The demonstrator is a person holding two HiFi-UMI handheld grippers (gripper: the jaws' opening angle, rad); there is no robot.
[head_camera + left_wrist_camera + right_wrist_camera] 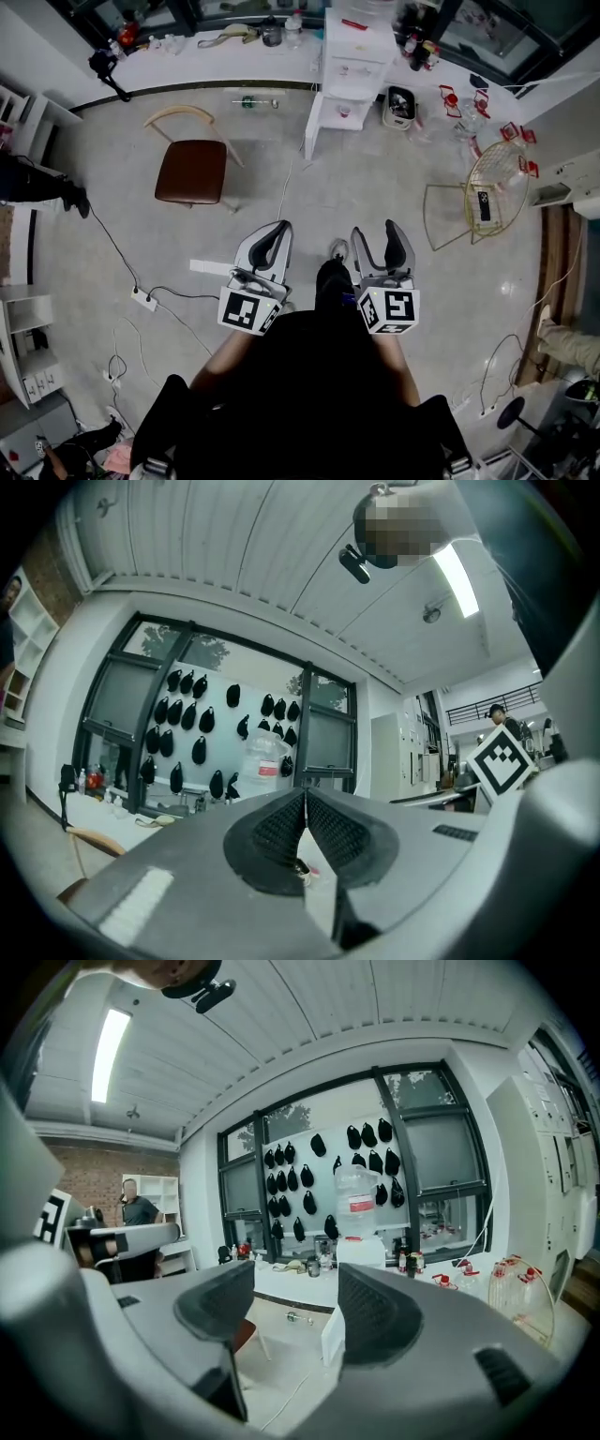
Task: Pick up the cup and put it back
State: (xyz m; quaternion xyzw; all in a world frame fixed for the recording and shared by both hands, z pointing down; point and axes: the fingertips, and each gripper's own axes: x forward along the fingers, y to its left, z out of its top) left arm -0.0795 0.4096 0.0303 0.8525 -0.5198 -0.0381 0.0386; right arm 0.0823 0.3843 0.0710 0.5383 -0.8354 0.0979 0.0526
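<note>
I hold both grippers out level over a bare concrete floor, well short of the far white counter (pixel 187 52). In the head view my left gripper (pixel 277 228) has its jaws closed together, and my right gripper (pixel 377 230) has its jaws spread apart. The left gripper view shows the left gripper (pixel 305 794) with pad tips touching and nothing between them. The right gripper (pixel 295 1283) is open and empty in its own view. A small dark cup-like thing (pixel 314 1267) stands among clutter on the counter; I cannot tell whether it is the cup.
A brown-seated chair (pixel 192 169) stands ahead on the left. A white cabinet (pixel 352 66) with a water bottle (pixel 359 1206) on it is ahead. A gold wire basket (pixel 492 192) sits to the right. A power strip (pixel 142 298) and cables lie on the floor at the left.
</note>
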